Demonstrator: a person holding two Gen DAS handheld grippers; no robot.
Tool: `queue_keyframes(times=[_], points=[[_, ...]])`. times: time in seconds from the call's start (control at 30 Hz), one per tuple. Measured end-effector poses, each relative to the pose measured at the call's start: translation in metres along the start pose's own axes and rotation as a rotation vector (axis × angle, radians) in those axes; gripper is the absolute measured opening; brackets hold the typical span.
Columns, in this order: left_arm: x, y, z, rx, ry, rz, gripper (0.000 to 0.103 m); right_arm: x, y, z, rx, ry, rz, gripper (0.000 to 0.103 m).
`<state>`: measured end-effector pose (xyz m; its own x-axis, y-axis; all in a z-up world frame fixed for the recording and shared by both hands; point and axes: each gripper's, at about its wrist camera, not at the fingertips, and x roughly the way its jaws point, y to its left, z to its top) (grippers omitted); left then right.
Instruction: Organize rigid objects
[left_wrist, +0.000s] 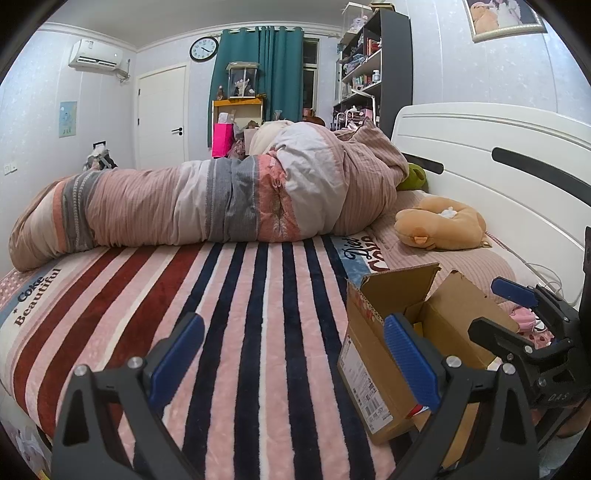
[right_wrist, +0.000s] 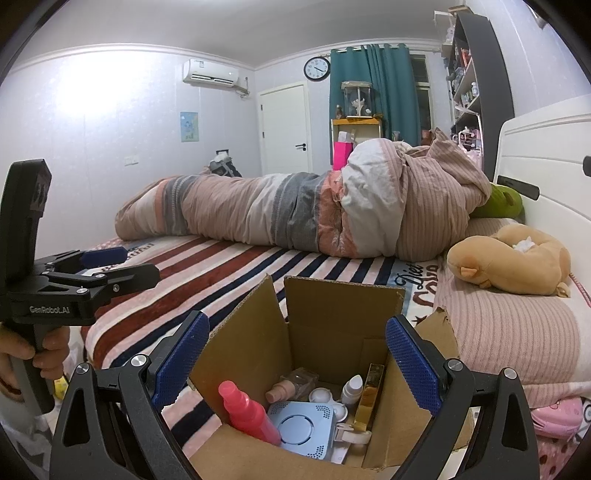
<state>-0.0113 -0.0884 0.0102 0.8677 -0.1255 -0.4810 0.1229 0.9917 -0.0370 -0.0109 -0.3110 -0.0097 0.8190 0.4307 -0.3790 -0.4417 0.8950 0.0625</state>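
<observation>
Cardboard box (right_wrist: 332, 332) is sitting open on the striped blanket (left_wrist: 229, 295) at the bed's near edge, flaps up, and we are seeing the task items already lying inside it: a pink spray bottle (right_wrist: 247, 410), a light blue square device (right_wrist: 301, 430), a gold-coloured box (right_wrist: 369, 395), a white dropper bottle (right_wrist: 351, 387) and a glass perfume bottle (right_wrist: 291, 384). We are holding the right gripper (right_wrist: 295, 365) over the box mouth, fingers spread wide, gripping nothing. We are holding the left gripper (left_wrist: 291, 362) just left of the box above the blanket, also spread and empty. Rolled duvet (left_wrist: 221, 199) is lying across the bed beyond the box, and a tan plush toy (right_wrist: 509, 258) is resting near the white headboard (left_wrist: 480, 147), well apart from both grippers.
</observation>
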Motion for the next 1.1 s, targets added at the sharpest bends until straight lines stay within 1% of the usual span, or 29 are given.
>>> queue_keyframes(times=[0.47,0.73,1.1], points=[[-0.0005,0.0007,-0.0005,-0.001,-0.001,0.002,0.097,0.0008,0.0011,-0.0019,0.003,0.006,-0.002,0.096],[-0.0008,0.002,-0.0013,0.0,0.0,0.004,0.097,0.0021,0.0018,-0.0087,0.004,0.013,0.0,0.096],[-0.0007,0.001,-0.0025,0.0,0.003,0.007,0.097,0.0065,0.0021,-0.0062,0.002,0.021,-0.001,0.096]])
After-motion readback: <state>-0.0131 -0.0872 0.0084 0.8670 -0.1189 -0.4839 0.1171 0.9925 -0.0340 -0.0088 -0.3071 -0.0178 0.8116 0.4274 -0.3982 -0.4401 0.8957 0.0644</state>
